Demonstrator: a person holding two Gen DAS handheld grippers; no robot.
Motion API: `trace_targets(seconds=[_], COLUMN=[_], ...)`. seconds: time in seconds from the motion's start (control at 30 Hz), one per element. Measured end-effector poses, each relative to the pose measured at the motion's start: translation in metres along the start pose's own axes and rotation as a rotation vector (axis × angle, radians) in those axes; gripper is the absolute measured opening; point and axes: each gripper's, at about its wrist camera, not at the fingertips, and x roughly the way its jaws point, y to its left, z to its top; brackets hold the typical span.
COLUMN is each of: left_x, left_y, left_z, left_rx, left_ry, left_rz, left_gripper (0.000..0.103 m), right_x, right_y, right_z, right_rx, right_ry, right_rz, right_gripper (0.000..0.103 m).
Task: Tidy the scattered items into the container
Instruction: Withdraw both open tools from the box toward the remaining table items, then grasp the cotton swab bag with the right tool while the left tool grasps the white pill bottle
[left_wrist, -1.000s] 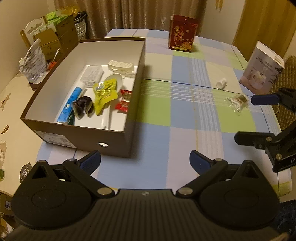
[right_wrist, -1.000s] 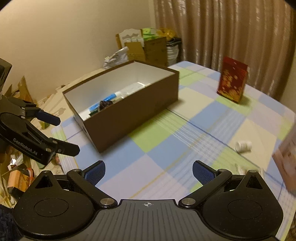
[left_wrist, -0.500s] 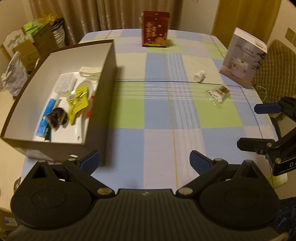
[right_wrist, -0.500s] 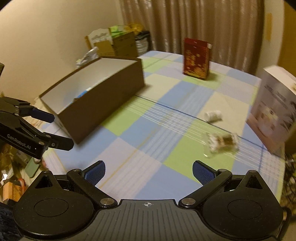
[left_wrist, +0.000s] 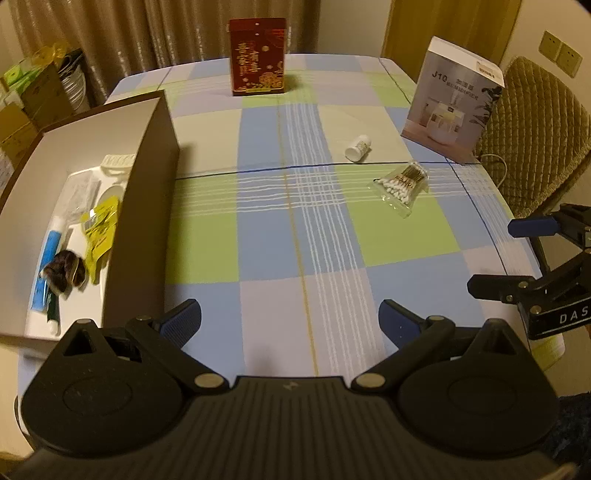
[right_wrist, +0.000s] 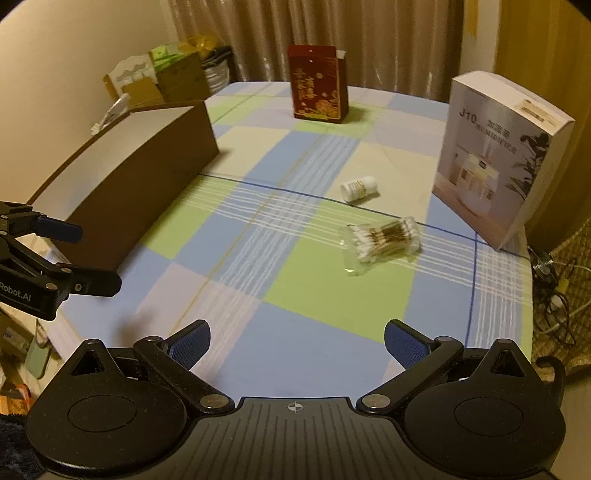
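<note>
— Looking across the checked tabletop (left_wrist: 266, 243) from the left wrist view: left claw (left_wrist: 290, 319) at the bottom of the frame, spread wide, nothing between its blue pads.

— Same for the right claw (right_wrist: 297, 341) in its own view: gaping wide, gripping nothing, hanging over the near edge of the cloth.

— Brown container (left_wrist: 147, 206) at left of the left wrist frame, open-topped, already holding a blue tube (left_wrist: 46, 258), a yellow packet (left_wrist: 101, 230), a dark wrapped bundle (left_wrist: 64, 271) and a white tray (left_wrist: 110, 184).

— Still out on the cloth: bag of cotton swabs (right_wrist: 382, 240) right of centre in the right wrist frame, lying flat, well ahead of both claws. Small white bottle (right_wrist: 358, 189) on its side just beyond it, apart from it.

— Around them: white humidifier box (right_wrist: 495, 155) standing upright at the right, near the swabs but not touching. Red gift box (right_wrist: 317, 86) upright at the far end, well away from everything.

— Nothing lying between the swabs and the container, only bare cloth. Quilted chair (left_wrist: 532, 129) behind the humidifier box, off the table edge; stacked cartons (right_wrist: 162, 79) by the curtain in the upper left.
</note>
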Motion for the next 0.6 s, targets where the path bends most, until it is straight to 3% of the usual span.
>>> trace_targets(seconds=[0.6], left_x=[0.048], left_y=[-0.017], left_z=[0.037], left_rx=[0.098], left_ry=[0.044], left_rz=[-0.017], left_gripper=[0.101], right_x=[0.025], right_y=[-0.040], right_z=[0.008], right_rx=[0.114], right_ry=[0.048], right_rz=[-0.074], right_gripper=[0.103])
